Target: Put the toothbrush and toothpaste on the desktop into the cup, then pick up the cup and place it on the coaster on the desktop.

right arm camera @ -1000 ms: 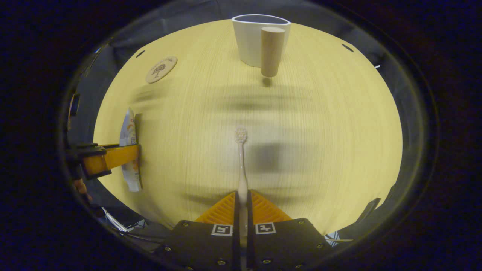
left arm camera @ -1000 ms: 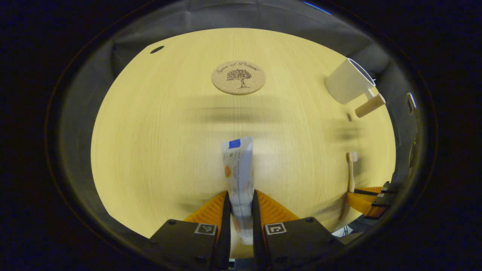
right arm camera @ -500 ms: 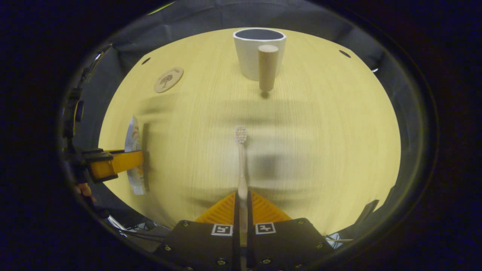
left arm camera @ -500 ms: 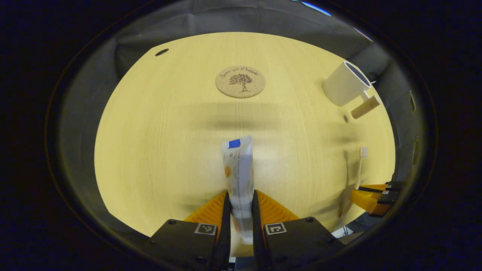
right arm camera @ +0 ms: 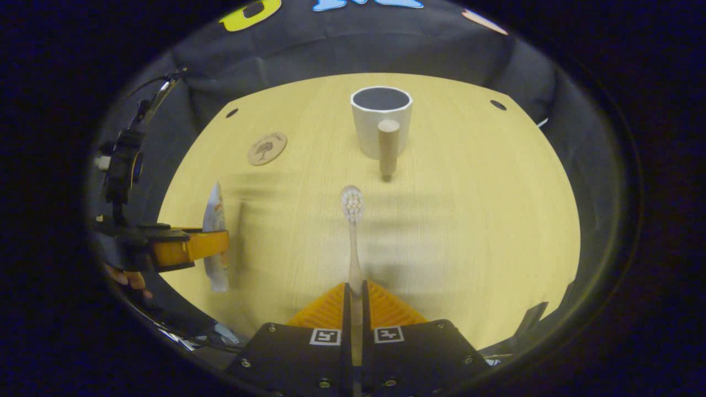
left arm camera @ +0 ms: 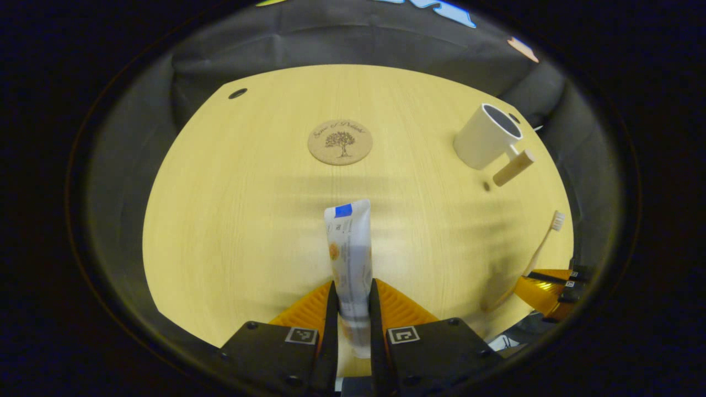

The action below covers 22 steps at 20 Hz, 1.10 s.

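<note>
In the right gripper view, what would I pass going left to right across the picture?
Left gripper with its toothpaste tube → cork coaster → toothbrush → white cup with its wooden handle.

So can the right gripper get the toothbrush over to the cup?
Probably yes. The right gripper grips the toothbrush, and only bare table lies between it and the open cup straight ahead. The cup's wooden handle faces it, below the rim.
</note>
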{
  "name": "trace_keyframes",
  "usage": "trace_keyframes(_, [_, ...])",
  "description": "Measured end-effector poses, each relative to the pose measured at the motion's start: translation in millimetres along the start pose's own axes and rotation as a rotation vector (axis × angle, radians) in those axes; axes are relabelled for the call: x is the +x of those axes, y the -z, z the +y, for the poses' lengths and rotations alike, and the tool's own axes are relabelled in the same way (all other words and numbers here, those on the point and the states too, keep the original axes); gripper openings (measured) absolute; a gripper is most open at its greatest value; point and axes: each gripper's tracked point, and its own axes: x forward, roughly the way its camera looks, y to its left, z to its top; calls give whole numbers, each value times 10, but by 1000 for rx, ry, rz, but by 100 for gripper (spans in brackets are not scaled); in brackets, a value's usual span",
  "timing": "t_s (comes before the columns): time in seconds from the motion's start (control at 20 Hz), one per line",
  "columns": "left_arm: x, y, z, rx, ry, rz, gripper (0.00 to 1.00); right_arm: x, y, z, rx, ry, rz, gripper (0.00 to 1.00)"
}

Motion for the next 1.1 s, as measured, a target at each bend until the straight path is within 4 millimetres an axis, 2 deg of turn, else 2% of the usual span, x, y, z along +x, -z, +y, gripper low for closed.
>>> trace_keyframes(0.6, [-298, -341, -250, 18, 13, -126, 32, -437, -587, 69, -19, -26, -250, 7])
trace_keyframes(1.1, [-555, -862, -449, 27, 48, -274, 32, -701, -1143, 129, -38, -25, -409, 7])
